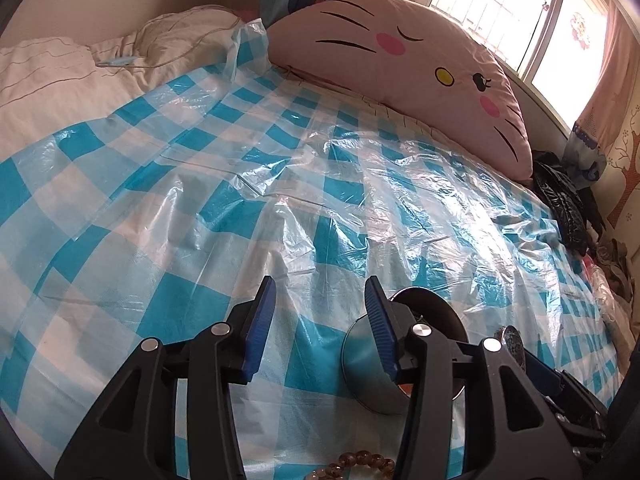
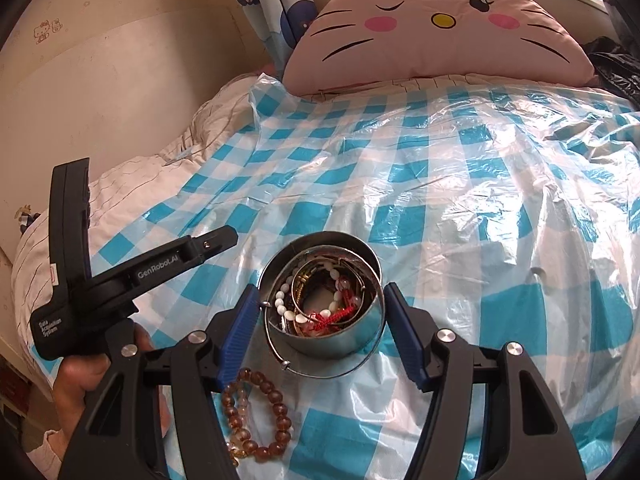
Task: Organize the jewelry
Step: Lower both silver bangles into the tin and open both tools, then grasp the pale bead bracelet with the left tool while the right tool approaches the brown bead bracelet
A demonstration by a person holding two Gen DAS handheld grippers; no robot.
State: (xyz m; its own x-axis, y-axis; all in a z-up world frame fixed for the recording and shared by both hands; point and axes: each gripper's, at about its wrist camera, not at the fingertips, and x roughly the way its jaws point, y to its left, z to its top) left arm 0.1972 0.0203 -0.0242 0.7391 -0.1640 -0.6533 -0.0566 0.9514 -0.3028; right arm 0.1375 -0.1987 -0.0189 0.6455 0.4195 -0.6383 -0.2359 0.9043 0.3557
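A round metal tin (image 2: 328, 340) holds several bracelets, among them white beads and a red cord. My right gripper (image 2: 321, 288) is shut on it, one blue pad on each side of its wall. The tin's wire handle (image 2: 320, 374) hangs below it. An amber bead bracelet (image 2: 276, 398) lies on the checked sheet just in front of the tin. In the left wrist view the tin (image 1: 362, 360) shows tilted behind my right finger. My left gripper (image 1: 320, 284) stands open, with only the sheet between its pads. The bead bracelet (image 1: 360, 460) lies below it.
A blue-and-white checked plastic sheet (image 2: 460, 200) covers the bed. A pink cat-face pillow (image 2: 432, 28) lies at the head, white bedding (image 2: 132, 184) along the left wall and dark clothes (image 1: 560, 200) at the far right. A hand (image 2: 80, 380) holds the left gripper's handle.
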